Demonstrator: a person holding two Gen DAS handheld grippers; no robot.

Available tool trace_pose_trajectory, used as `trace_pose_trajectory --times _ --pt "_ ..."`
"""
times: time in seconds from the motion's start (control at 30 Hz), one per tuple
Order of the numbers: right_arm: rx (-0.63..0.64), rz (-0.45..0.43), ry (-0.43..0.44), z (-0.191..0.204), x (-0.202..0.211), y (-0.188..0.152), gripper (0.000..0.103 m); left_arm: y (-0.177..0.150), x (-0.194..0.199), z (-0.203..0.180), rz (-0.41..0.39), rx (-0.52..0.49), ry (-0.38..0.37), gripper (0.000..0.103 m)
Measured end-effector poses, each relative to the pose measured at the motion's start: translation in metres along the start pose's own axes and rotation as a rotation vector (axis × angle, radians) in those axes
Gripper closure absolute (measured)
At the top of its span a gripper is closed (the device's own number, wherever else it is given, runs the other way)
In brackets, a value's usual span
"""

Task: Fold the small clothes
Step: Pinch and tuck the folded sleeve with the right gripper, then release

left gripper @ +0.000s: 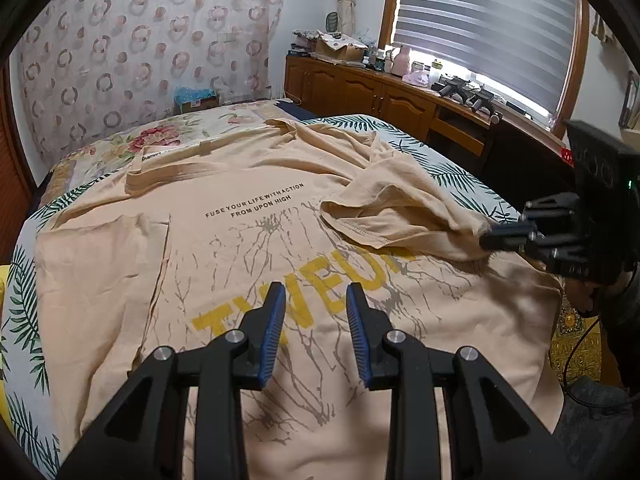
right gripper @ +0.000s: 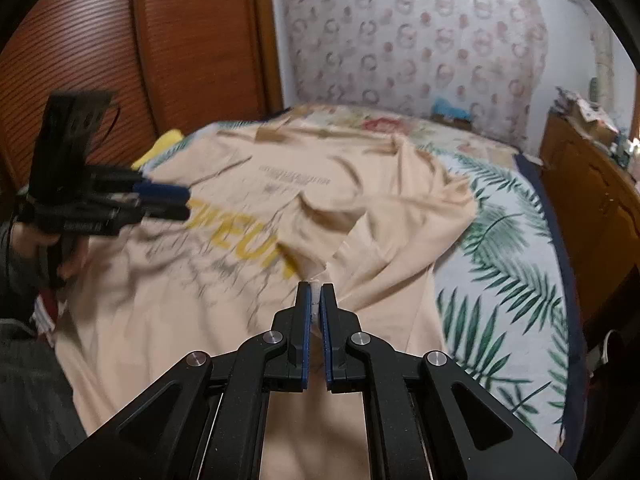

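Observation:
A peach T-shirt (left gripper: 240, 248) with yellow letters and small black text lies spread on the bed, print side up; it also shows in the right wrist view (right gripper: 224, 264). My left gripper (left gripper: 316, 300) is open and empty, hovering just above the yellow letters. My right gripper (right gripper: 316, 300) is shut on the shirt's right sleeve and side edge (right gripper: 320, 220) and holds that cloth lifted over the shirt body. In the left wrist view the right gripper (left gripper: 490, 238) shows at the right, pinching the raised sleeve (left gripper: 400, 204). The left sleeve (left gripper: 100, 264) lies folded in.
The bed has a leaf-print sheet (right gripper: 508, 264) and a floral cover (left gripper: 160, 136) at the head. A wooden cabinet (left gripper: 360, 92) with clutter runs along the right under the window. A wooden wardrobe (right gripper: 120, 60) stands on the left. A yellow cloth (right gripper: 160, 144) lies at the bed's left edge.

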State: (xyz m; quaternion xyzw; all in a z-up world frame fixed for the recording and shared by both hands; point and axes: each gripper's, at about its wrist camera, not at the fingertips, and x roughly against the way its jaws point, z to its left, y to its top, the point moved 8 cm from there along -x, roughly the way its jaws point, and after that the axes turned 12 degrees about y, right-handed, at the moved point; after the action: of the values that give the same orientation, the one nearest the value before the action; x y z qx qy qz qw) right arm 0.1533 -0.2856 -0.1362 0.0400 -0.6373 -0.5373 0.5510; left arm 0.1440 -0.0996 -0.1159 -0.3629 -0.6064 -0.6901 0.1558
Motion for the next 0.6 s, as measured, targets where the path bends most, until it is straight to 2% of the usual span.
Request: trace_pose_trajectory --times 0.13,0.2,0.3,0.4,0.47,0.6 --pt "0.001 0.051 0.023 0.002 -0.006 -0.014 0.100 0.005 0.003 0.003 -0.009 0.015 0.007 0.074" --pt "0.003 0.055 0.008 0.000 -0.004 -0.017 0.093 0.007 0.007 0.008 -0.022 0.023 0.019 0.074" --pt "0.001 0.035 0.009 -0.001 0.004 -0.015 0.090 0.011 0.013 0.014 -0.038 0.038 0.035 0.074" --pt "0.020 0.006 -0.032 -0.004 0.009 0.001 0.080 0.016 0.019 0.025 -0.052 0.062 0.057 0.074" --pt "0.022 -0.002 -0.042 -0.006 0.003 0.016 0.078 0.016 0.020 0.032 -0.054 0.077 0.071 0.074" --pt "0.025 0.050 -0.058 -0.016 -0.031 0.035 0.078 0.013 0.018 0.043 -0.045 0.099 0.094 0.074"
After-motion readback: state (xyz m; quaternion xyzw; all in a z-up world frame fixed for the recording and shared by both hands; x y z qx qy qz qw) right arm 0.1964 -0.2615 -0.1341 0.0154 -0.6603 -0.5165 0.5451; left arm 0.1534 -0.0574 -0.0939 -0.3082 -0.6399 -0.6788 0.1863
